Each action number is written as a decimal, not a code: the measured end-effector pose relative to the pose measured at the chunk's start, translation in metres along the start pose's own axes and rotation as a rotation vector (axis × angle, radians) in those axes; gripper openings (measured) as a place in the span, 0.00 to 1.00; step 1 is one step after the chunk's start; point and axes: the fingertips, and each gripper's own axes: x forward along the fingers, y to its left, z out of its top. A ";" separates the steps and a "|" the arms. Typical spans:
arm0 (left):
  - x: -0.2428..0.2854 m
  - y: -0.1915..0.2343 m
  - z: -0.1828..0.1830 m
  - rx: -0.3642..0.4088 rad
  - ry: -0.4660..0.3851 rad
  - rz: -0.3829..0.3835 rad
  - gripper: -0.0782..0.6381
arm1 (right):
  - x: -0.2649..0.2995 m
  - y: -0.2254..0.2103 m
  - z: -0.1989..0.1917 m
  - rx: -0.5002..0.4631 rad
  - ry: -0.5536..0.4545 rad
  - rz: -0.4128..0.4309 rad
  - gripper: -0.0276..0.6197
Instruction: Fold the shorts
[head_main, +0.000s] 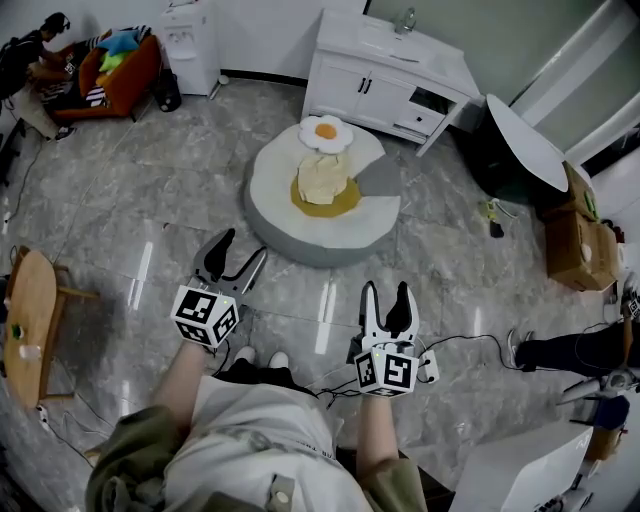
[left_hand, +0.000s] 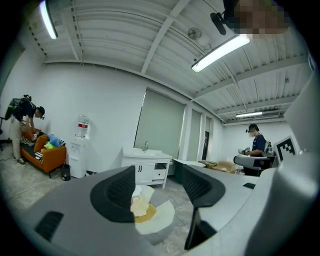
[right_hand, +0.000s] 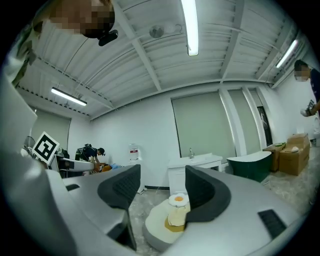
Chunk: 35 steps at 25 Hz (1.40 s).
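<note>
Both left gripper (head_main: 243, 248) and right gripper (head_main: 387, 292) hold empty jaws wide, shorts (head_main: 322, 178) well ahead.

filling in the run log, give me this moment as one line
phase: pre-grasp | left gripper: open, empty | right gripper: open, empty | pale yellow cloth: on round cushion, untouched

Wooden table (head_main: 28, 315) partly off-frame

White sink cabinet (head_main: 385, 75) against the wall, orange sofa (head_main: 125, 65) and water dispenser (head_main: 190, 45) left of it, cardboard boxes (head_main: 575, 245) right
</note>
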 end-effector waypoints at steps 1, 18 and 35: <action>0.002 -0.002 0.001 0.000 -0.002 0.002 0.50 | 0.001 -0.003 0.002 0.000 -0.002 0.003 0.46; 0.038 0.022 -0.011 -0.015 0.025 0.039 0.50 | 0.048 -0.019 -0.023 0.007 0.051 0.027 0.46; 0.185 0.149 0.028 -0.072 0.049 -0.037 0.50 | 0.212 -0.030 -0.023 0.056 0.113 -0.037 0.46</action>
